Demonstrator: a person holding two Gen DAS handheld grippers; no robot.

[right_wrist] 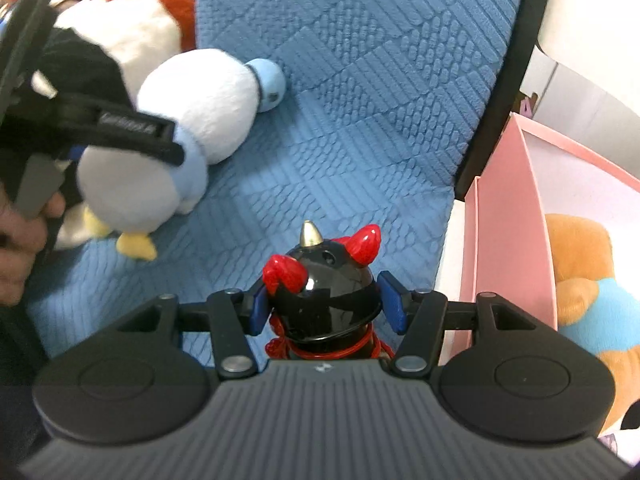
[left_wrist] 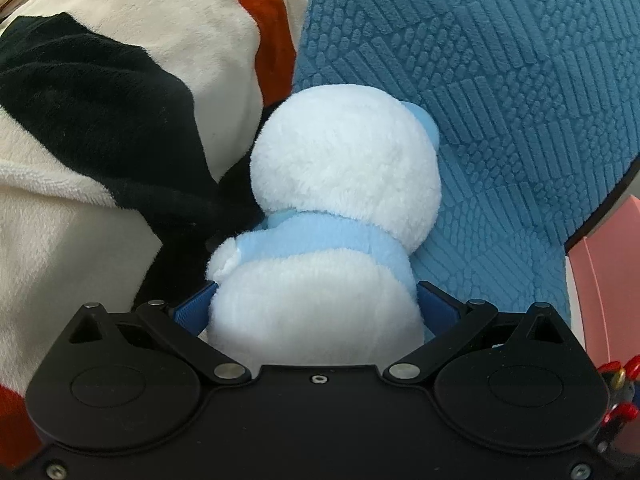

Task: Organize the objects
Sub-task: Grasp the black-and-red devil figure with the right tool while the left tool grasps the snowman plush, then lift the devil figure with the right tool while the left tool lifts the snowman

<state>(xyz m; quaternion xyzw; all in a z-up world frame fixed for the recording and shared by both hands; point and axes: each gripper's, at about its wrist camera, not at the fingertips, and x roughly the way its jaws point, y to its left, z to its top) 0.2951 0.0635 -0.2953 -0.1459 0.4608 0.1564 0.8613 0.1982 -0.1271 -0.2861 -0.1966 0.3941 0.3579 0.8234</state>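
Observation:
A white and light-blue plush penguin (left_wrist: 340, 168) lies on the blue quilted cover, seen from behind. My left gripper (left_wrist: 316, 306) is shut on its lower body, a blue pad pressed into each side. The right wrist view shows the same plush (right_wrist: 208, 108) with yellow feet, one black finger (right_wrist: 140, 136) of the left gripper across it and a hand behind. My right gripper (right_wrist: 326, 308) is shut on a glossy black figurine (right_wrist: 324, 292) with red horns and a gold spike, held above the cover near its right edge.
A large cream, black and orange plush (left_wrist: 100, 120) lies left of the penguin. The blue cover (right_wrist: 360, 100) ends at a dark rim on the right. Beyond it stands a pink box (right_wrist: 508, 240) holding an orange plush in a blue shirt (right_wrist: 580, 280).

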